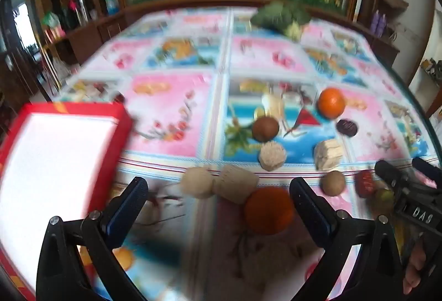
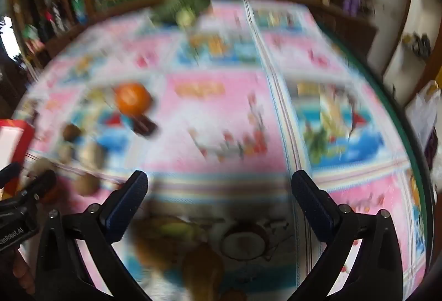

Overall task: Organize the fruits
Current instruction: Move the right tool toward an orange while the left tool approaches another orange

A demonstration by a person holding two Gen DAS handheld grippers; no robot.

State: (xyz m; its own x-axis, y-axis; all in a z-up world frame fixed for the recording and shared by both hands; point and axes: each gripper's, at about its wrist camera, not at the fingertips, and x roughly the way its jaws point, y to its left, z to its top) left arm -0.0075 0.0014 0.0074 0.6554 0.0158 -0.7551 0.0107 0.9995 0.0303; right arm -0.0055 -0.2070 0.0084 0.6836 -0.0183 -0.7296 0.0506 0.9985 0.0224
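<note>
In the left wrist view my left gripper (image 1: pixel 218 183) is open, low over the patterned tablecloth. An orange (image 1: pixel 269 211) lies between its fingers, close to the right finger (image 1: pixel 304 196). A second orange (image 1: pixel 331 102), a brown kiwi (image 1: pixel 265 128) and a small brown round fruit (image 1: pixel 333 182) lie farther out. A red tray (image 1: pixel 74 107) with a white inside sits at the left. My right gripper (image 1: pixel 406 167) enters at the right edge, near a red fruit (image 1: pixel 364 183). The right wrist view is blurred: my right gripper (image 2: pixel 218 176) is open with only tablecloth between its fingers, and the far orange (image 2: pixel 132 99) is at upper left.
Several beige food pieces (image 1: pixel 273 156) and a dark round item (image 1: pixel 347 127) lie among the fruits. A green leafy vegetable (image 1: pixel 279 15) sits at the far side. The round table's edge (image 2: pixel 392 104) curves along the right. Wooden cabinets stand behind.
</note>
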